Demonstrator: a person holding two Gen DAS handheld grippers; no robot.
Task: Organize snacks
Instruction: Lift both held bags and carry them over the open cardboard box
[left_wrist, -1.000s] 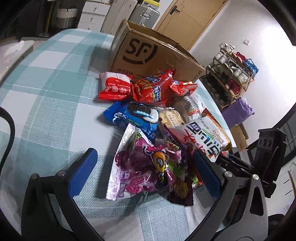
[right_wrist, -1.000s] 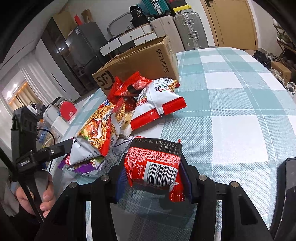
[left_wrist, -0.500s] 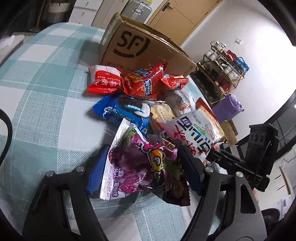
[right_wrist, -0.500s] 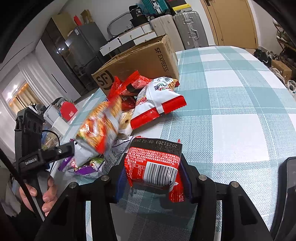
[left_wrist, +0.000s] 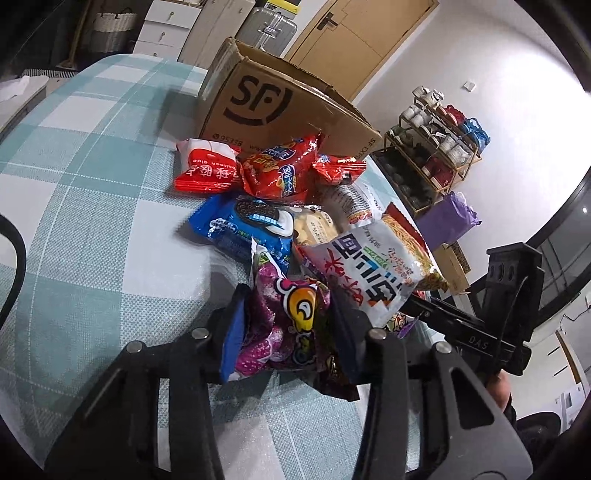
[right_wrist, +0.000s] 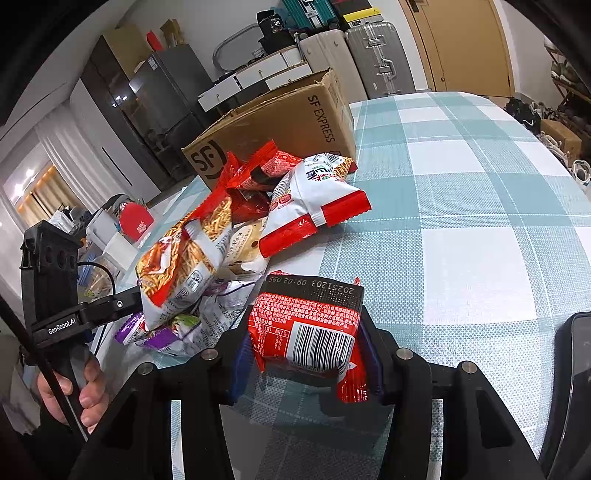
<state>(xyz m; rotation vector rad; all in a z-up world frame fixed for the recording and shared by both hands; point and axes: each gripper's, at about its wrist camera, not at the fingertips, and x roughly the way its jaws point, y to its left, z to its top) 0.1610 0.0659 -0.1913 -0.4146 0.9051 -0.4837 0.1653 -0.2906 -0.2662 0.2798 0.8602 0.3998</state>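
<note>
snack pile (left_wrist: 295, 221) before cardboard box (left_wrist: 280, 107), on table (left_wrist: 92, 206)

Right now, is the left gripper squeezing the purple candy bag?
Touching. The left wrist view shows the left gripper with both blue pads pressed against the crumpled purple candy bag.

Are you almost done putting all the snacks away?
Not yet. Nothing visibly sits in the brown cardboard box. The left gripper pinches a purple candy bag; the right gripper holds a red barcode packet. A pile remains on the checked tablecloth, including a blue cookie packet and a white-and-red noodle bag.
</note>
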